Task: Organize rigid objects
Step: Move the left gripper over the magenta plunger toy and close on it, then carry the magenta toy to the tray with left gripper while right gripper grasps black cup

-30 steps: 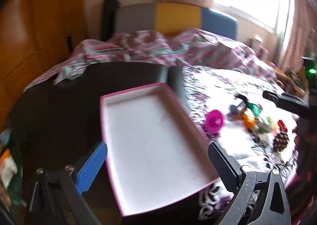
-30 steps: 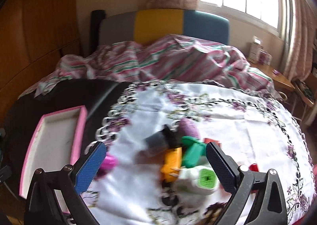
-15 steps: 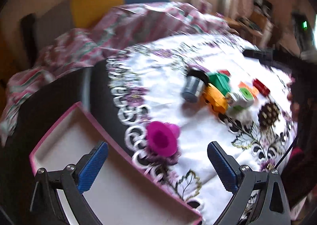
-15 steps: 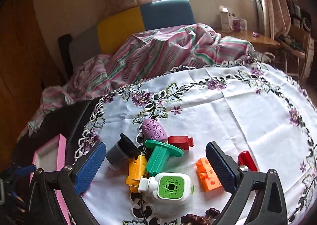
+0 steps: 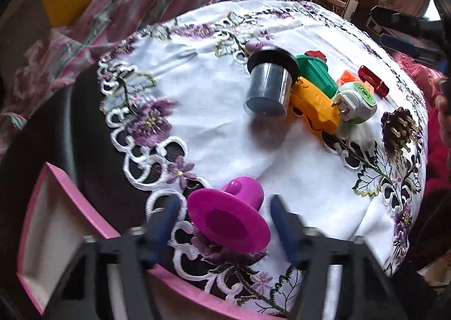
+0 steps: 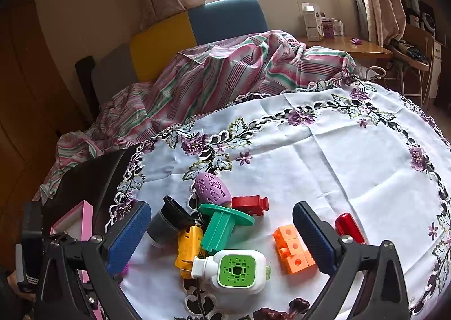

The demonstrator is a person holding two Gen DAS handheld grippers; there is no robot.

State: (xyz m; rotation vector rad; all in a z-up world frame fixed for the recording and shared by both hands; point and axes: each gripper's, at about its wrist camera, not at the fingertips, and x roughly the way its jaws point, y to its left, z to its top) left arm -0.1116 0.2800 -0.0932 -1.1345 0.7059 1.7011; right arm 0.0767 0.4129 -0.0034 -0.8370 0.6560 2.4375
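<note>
My left gripper (image 5: 225, 215) is open, its blue fingers on either side of a magenta flanged plastic piece (image 5: 228, 218) lying on the tablecloth, with gaps showing. A pink-rimmed white tray (image 5: 67, 196) lies at lower left. My right gripper (image 6: 222, 224) is open and empty above a cluster: a grey cup (image 6: 166, 224), a yellow piece (image 6: 188, 246), a green flanged piece (image 6: 222, 227), a white plug with a green face (image 6: 234, 269), an orange block (image 6: 293, 246), a purple egg (image 6: 211, 187) and red pieces (image 6: 251, 204).
A white embroidered tablecloth (image 6: 324, 151) covers the dark round table. A pine cone (image 5: 397, 128) lies at the cloth's right side. A bed with a striped blanket (image 6: 225, 75) stands behind the table. A wooden desk (image 6: 352, 46) stands by the window.
My left gripper has swung from over the tray to the magenta piece and narrowed around it. My right gripper has moved closer over the cluster of objects.
</note>
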